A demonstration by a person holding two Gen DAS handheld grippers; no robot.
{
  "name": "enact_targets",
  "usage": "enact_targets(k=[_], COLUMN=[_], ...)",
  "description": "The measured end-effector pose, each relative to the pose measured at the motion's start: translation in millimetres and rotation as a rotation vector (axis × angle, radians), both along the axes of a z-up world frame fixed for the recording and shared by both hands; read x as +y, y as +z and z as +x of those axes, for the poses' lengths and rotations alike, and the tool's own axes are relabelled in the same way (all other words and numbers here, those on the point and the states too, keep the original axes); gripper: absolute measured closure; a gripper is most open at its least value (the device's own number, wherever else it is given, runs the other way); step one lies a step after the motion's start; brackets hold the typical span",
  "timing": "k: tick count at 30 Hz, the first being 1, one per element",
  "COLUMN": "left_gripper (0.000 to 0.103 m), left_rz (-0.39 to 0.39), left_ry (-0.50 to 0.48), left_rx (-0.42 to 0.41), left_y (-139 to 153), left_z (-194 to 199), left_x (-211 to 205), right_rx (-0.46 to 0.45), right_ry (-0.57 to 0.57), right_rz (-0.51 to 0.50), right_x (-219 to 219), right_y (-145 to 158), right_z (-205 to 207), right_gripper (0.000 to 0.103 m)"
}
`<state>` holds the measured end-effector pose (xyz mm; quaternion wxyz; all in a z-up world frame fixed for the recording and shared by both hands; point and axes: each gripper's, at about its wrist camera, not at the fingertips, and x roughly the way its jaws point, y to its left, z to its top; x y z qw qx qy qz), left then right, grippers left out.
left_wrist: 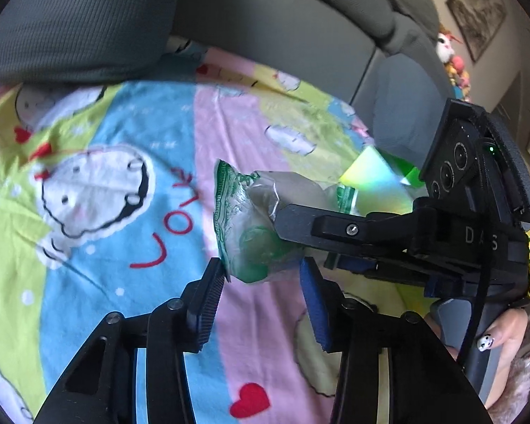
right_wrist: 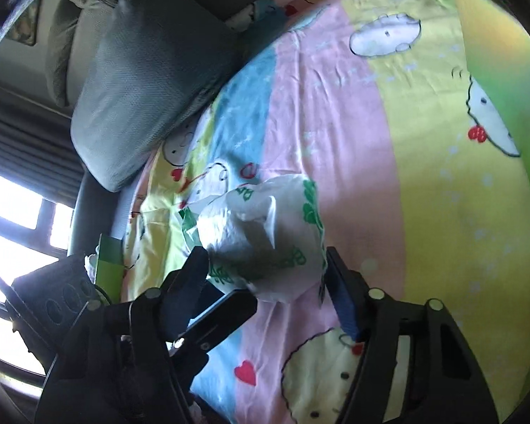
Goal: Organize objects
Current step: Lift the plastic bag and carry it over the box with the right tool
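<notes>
A crumpled translucent plastic bag with green print (left_wrist: 245,219) hangs above the cartoon bed sheet (left_wrist: 123,190). In the left wrist view the right gripper (left_wrist: 282,222) reaches in from the right, and its finger lies against the bag. My left gripper (left_wrist: 263,282) is open, its pads just below the bag's lower end. In the right wrist view the same bag (right_wrist: 265,233) sits between the right gripper's (right_wrist: 266,265) spread fingers, and the left gripper's finger (right_wrist: 226,314) comes in from the lower left beneath it.
A grey pillow (right_wrist: 148,81) and grey headboard cushions (left_wrist: 265,17) lie at the head of the bed. A green box (right_wrist: 107,268) stands at the bed's edge near a bright window (right_wrist: 14,233). Framed pictures (left_wrist: 477,10) hang on the wall.
</notes>
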<state>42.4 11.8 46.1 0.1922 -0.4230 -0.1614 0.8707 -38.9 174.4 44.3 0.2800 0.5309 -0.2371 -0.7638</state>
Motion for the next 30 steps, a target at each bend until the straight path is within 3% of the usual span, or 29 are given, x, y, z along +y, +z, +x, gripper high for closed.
enact_targets(k=[6,12,15,21,30], left_gripper=[0.058,0.057,0.057,0.057,0.057], left_rz=[-0.07,-0.177,-0.191,-0.156,-0.153], left_ry=[-0.019,-0.023,-0.012,-0.03,-0.075], left_rx=[0.161,0.266,0.316,0.353,0.349], left_y=[47.6,83.7,99.0,116.4,117.7], left_z=[20.6,44.8,55.2,63.8,57.8], left_x=[17.3,48.4,63.2,88.9,133.6], right_rx=[0.179,0.3,0.361,0.429,0.437], right_ry=[0.007,-0.002,-0.013,-0.045,-0.118], right_rz=[0.006,-0.002,-0.01,-0.033,-0.034], right_x=[9.6,28.5,42.1,76.5,120.2], right_y=[54.7,98.4,115.3,134.9,134.2], right_z=[24.8,52.1,65.0,78.5,85.3], right_gripper=[0.038,0.038,0.037,0.037,0.037])
